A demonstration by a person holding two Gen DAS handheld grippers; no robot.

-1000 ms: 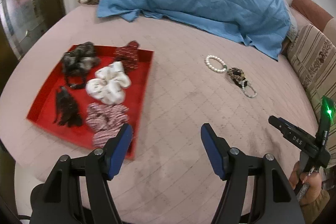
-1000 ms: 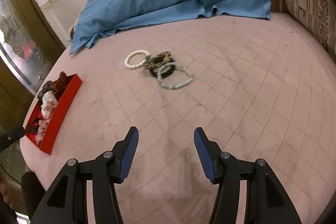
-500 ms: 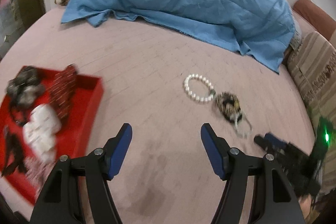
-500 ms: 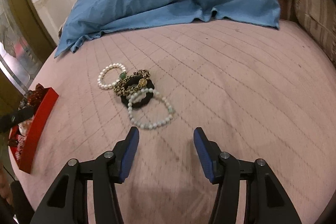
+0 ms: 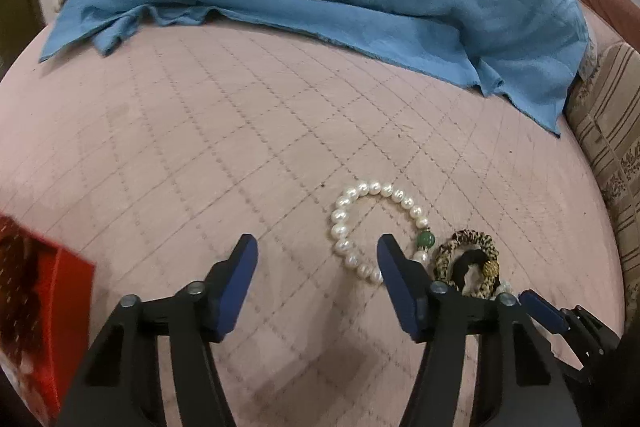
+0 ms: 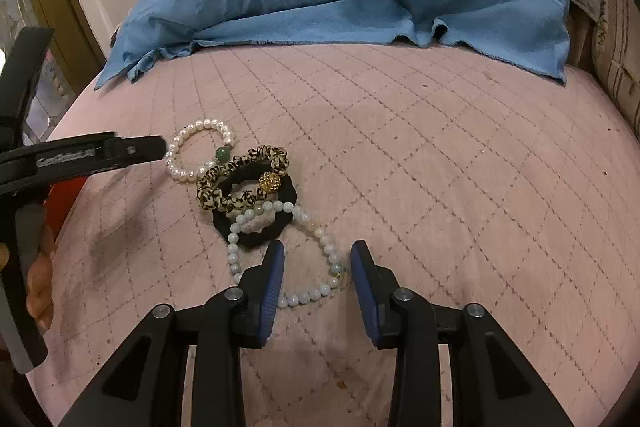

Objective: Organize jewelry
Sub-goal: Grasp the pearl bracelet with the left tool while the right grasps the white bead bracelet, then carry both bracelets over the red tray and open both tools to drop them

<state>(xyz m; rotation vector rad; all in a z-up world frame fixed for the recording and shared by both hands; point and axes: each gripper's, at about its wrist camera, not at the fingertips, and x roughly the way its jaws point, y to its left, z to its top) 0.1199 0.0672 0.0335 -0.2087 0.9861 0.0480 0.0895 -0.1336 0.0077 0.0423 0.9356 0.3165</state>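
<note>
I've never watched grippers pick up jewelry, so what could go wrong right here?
The pale bead bracelet overlaps the black hair tie and leopard scrunchie, so the closing right gripper might drag them along. The left gripper, also closing, has only part of the pearl bracelet between its fingers and could miss it.
</note>
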